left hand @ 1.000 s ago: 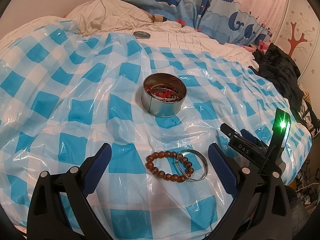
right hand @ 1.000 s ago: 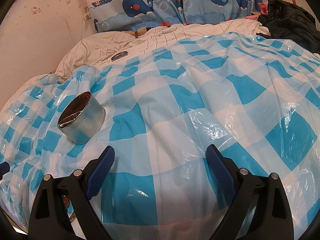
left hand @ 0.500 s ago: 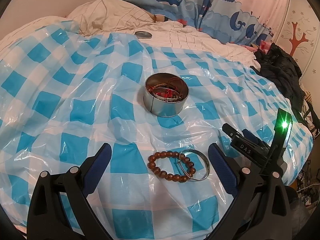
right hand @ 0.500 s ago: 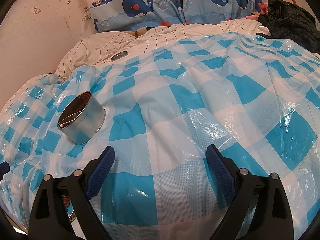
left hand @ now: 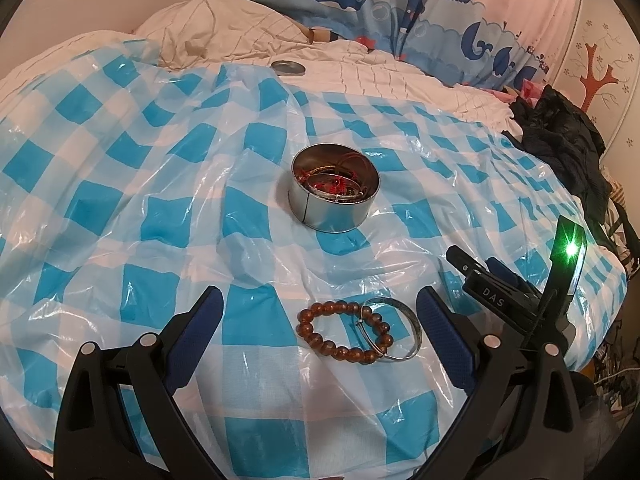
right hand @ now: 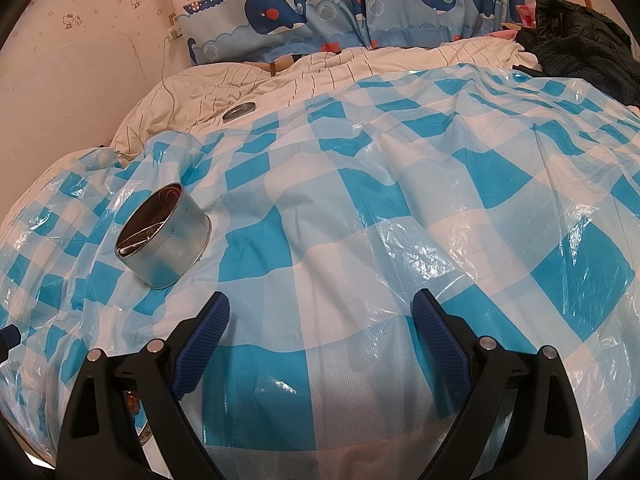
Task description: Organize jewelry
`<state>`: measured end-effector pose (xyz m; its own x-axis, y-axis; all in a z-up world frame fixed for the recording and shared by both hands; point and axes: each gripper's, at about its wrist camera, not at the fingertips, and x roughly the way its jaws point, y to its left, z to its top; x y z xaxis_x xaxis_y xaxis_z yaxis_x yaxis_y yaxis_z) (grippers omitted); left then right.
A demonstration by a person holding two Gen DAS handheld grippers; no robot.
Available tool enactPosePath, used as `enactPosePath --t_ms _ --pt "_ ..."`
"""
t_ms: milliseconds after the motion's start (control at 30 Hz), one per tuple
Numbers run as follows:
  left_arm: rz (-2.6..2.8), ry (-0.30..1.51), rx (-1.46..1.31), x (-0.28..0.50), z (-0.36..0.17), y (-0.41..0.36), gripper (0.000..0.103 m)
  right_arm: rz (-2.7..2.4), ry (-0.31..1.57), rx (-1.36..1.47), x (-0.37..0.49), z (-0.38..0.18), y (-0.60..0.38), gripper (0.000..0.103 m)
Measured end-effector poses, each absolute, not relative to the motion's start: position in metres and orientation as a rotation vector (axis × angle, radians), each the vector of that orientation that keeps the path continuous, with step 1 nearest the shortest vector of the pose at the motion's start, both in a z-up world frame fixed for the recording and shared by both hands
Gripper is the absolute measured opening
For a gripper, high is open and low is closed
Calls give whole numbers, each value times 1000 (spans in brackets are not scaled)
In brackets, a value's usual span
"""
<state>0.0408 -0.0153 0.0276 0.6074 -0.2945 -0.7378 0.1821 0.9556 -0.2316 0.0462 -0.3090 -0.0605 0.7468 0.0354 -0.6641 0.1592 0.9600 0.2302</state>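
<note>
1. Under both sets of jaws: bed [left hand: 100,80], covered by a blue-white checked plastic sheet [right hand: 360,200] as the work surface, probably so small pieces show up against it and don't sink into the bedding.
2. Ahead of the left gripper [left hand: 320,312], well beyond the jaw tips: round metal tin [left hand: 334,192], upright, mouth up, already holding red cord and bangles. Likely the drop target.
3. Far beyond the tin, off the sheet on the striped bedding: tin lid [left hand: 288,68], parked clear so the tin stays open.
4. Between the left jaws, slightly right of centre: brown bead bracelet [left hand: 342,332] lying flat, long axis across the jaws, overlapping a silver bangle [left hand: 404,328] near the right jaw tip.
5. Left jaws spread wide, empty, straddling both pieces; looks like a pick lined up.
6. Right gripper [right hand: 320,320]: jaws spread, nothing between them but sheet, tin off to their left. Seems idle.
</note>
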Motion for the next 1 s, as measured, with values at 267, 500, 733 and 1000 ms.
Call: enactPosePath --t_ms 267,500,733,1000 --pt "-265 884 -140 42 26 -14 93 -68 727 283 46 -60 -309 89" --pt "-271 885 -128 42 25 -15 93 -68 727 284 46 -60 -310 89" --pt "-271 885 -127 42 25 -15 93 -67 727 284 46 -60 -310 89" --pt "-272 885 -121 41 25 -16 93 -66 730 286 46 -60 -310 89"
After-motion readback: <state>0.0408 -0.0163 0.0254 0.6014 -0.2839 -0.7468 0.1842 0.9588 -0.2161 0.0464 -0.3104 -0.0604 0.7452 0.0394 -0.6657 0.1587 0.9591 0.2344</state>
